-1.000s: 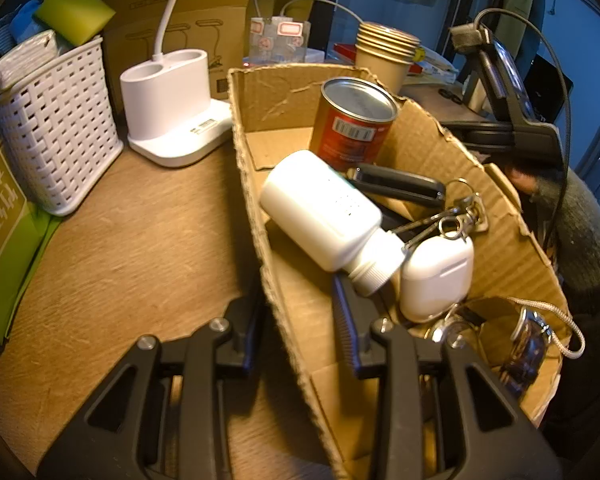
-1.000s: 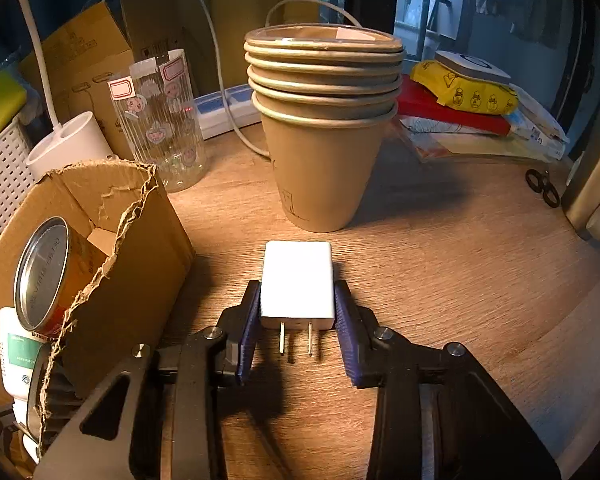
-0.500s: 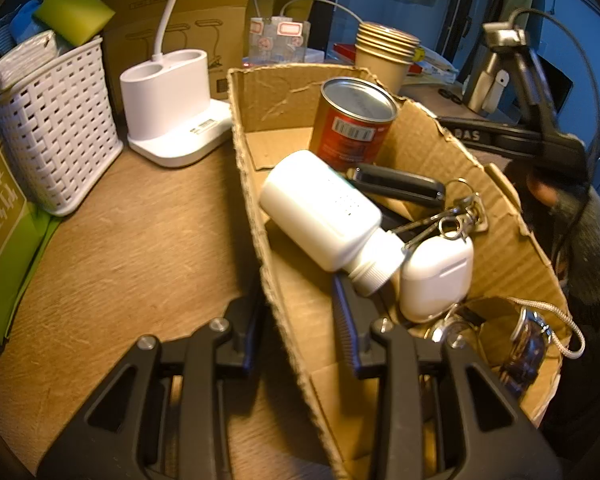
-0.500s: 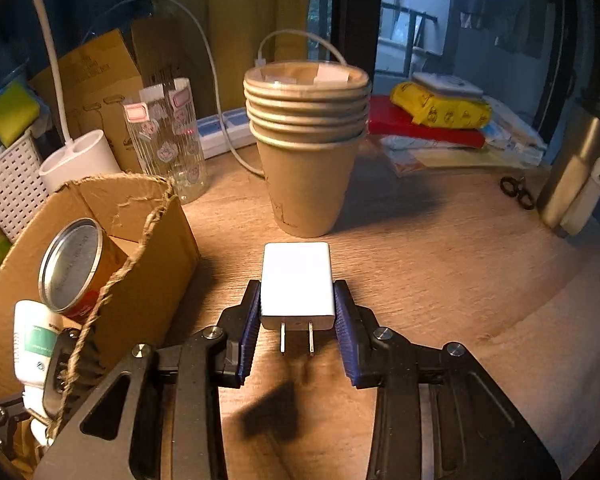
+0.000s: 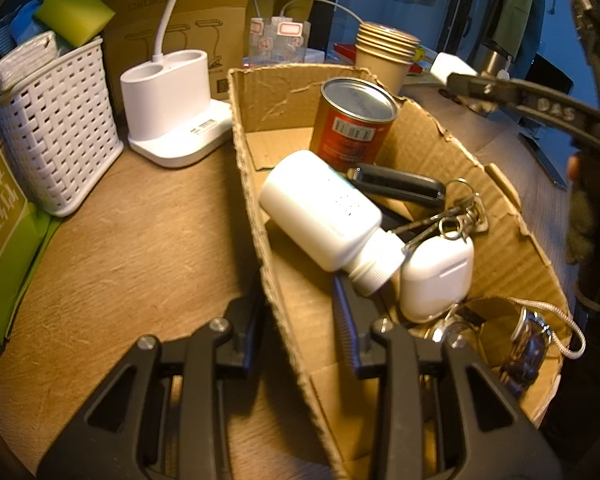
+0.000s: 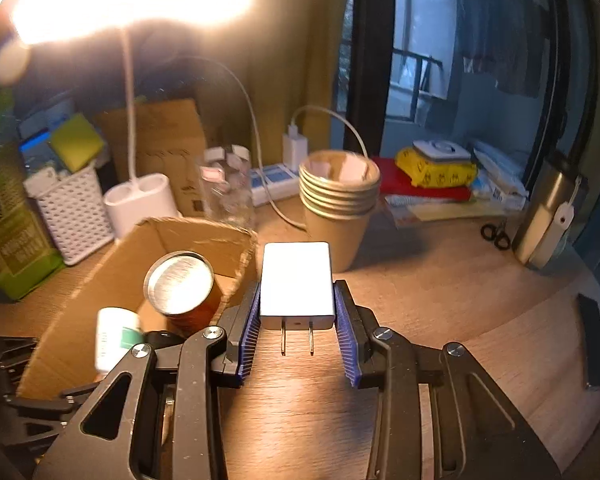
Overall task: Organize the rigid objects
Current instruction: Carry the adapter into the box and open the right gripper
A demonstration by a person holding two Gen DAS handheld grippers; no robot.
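My right gripper is shut on a white plug charger and holds it high above the wooden table, right of the cardboard box. The charger also shows in the left wrist view. My left gripper straddles the box's left wall, one finger outside and one inside; whether it pinches the wall I cannot tell. The box holds a red tin can, a white bottle, a black key fob, keys, a white earbud case and a watch.
A stack of paper cups stands behind the charger. A white lamp base and white basket stand left of the box. A steel flask, scissors and a power strip sit at the back.
My right gripper has risen with the charger and swung left toward the box. The left gripper and the box contents have not moved.
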